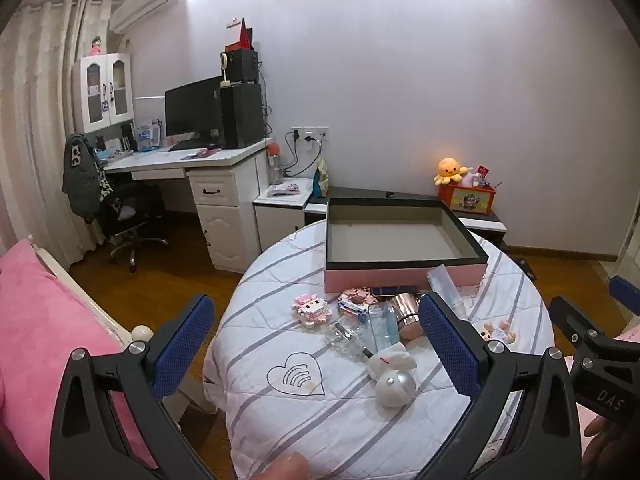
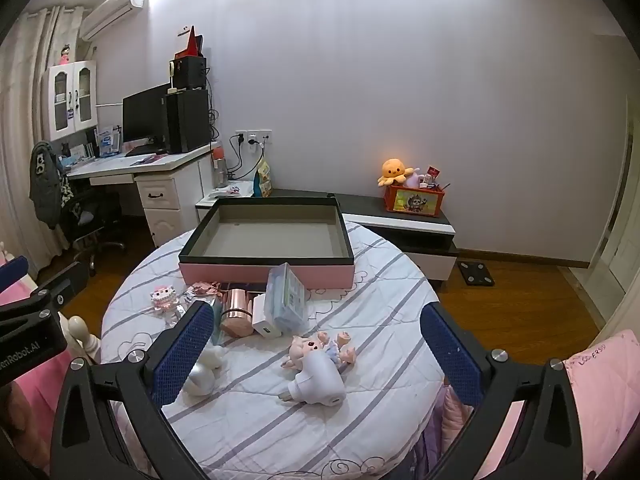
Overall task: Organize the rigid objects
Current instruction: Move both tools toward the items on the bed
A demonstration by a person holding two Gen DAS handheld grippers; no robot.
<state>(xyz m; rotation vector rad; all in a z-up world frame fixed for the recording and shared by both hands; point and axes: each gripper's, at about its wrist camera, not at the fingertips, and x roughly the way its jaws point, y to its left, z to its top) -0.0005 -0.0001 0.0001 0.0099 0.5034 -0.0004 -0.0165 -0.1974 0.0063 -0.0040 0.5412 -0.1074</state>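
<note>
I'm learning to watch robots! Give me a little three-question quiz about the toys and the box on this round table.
1. True or false: the pink box already has toys inside.
2. Which lies nearest the right gripper? A) the doll B) the block figure C) the plush octopus
3. Fill in: both grippers, the left gripper too, are ____ and hold nothing.

Key: 1 false, it looks empty. 2 A. 3 open.

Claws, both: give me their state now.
Left claw: open, holding nothing.
Right claw: open, holding nothing.
</note>
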